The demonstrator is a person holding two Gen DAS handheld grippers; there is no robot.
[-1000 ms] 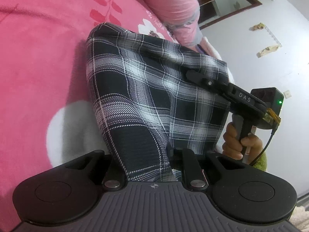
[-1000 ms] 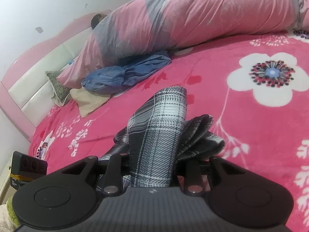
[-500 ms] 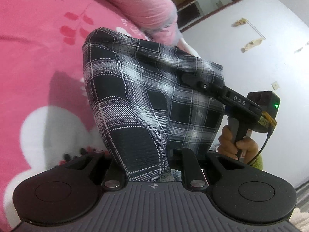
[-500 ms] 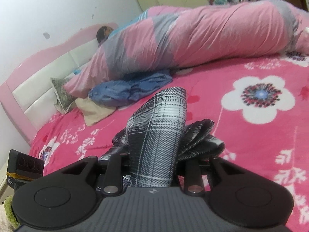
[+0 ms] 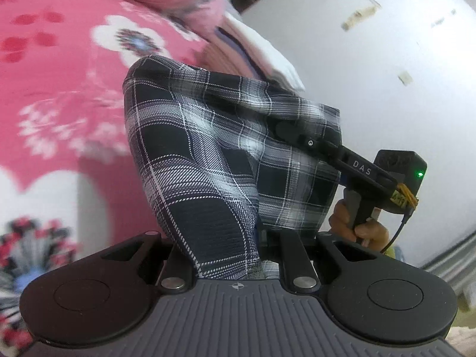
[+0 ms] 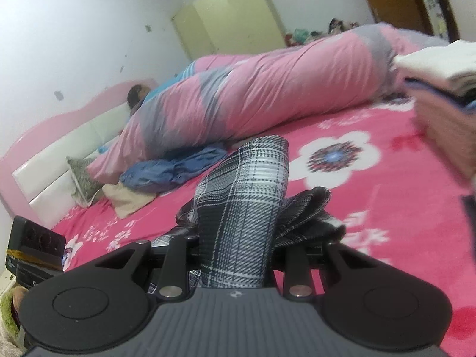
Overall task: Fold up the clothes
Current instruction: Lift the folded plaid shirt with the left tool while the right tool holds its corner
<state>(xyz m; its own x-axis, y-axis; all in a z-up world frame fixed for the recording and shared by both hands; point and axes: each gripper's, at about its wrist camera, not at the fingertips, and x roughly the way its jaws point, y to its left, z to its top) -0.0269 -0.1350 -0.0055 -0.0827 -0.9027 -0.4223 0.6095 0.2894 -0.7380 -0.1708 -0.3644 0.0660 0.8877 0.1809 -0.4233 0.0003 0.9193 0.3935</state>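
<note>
The plaid garment (image 5: 214,160) is hanging bunched above the pink floral bedspread (image 6: 372,208), gripped at both ends. The left tool (image 5: 229,255) is clamping one end; the right tool (image 6: 235,255) is clamping the other. A rolled pink quilt (image 6: 267,95) is lying behind.

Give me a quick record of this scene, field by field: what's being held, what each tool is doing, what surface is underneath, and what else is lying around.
held item: plaid garment, dark with white checks, lifted off the bed
left tool: shut on one part of the plaid garment
right tool: shut on another bunched part of it; also seen from the left view
surface: pink floral bedspread
stack at right: folded clothes, white on top
near headboard: crumpled blue garment, beige cloth
behind: rolled pink and grey duvet
</note>
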